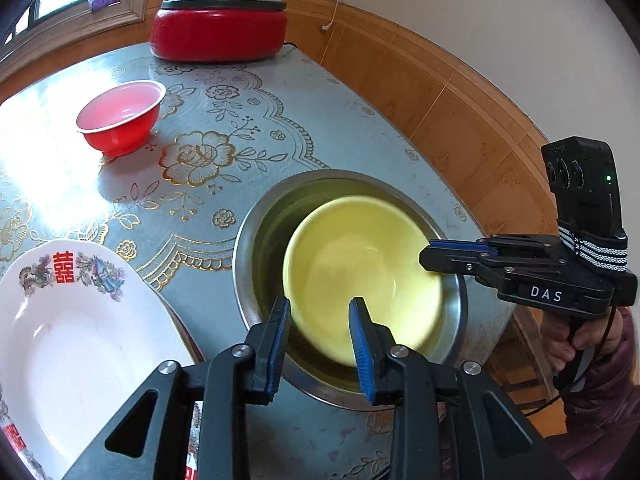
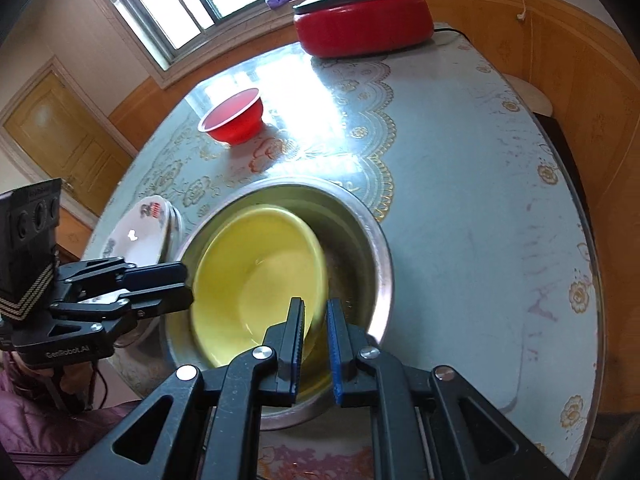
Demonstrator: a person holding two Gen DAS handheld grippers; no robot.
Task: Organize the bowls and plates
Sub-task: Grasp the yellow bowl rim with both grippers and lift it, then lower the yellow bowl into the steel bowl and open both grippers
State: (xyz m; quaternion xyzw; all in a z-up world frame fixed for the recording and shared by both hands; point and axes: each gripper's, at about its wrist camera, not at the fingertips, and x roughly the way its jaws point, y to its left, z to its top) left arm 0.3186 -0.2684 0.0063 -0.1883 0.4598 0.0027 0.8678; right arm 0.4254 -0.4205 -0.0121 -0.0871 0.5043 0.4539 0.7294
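Sitting tilted inside the steel basin [image 1: 256, 240], the yellow bowl [image 1: 360, 276] was slightly blurred; left gripper [image 1: 320, 312] hovered at its 6 o'clock rim, jaws well apart, gripping nothing; right gripper [image 2: 316, 312] straddled the bowl's rim at 5 o'clock in its own view, jaws narrowly parted, contact unclear; red bowl [image 1: 120, 120] stood at 10 o'clock, white plate [image 1: 80, 340] at 8 o'clock beside the basin.

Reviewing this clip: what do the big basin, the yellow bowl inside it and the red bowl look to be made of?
Basin: likely stainless steel, brushed grey with a shiny rim that mirrors the yellow. Yellow bowl: probably plastic or melamine, opaque with a soft satin sheen; ceramic cannot be ruled out. Red bowl: thin plastic by its look, light glowing through its wall.
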